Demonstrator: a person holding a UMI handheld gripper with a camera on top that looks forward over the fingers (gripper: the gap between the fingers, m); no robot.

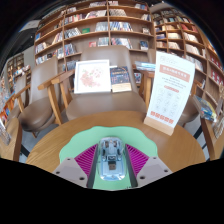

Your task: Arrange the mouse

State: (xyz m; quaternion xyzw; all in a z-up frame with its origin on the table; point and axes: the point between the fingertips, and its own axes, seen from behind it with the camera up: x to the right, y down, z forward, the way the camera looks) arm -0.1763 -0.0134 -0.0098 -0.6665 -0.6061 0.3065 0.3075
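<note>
The gripper (112, 160) points level across a round wooden table (60, 140), its two fingers set low and apart. The magenta pads (86, 158) line their inner faces, and the mouse (112, 158) sits between them, a pale grey, rounded shell with a darker middle strip. Whether both pads press on it cannot be told. Under the mouse lies a flat green mat (78, 146) on the table's smooth brown top. Beyond the fingers, a white upright sign (171, 92) with red print stands on the table edge. Further back a wooden chair (62, 88) faces a second table holding books (93, 75). Wooden bookshelves (100, 25), tightly packed, curve around the room.
</note>
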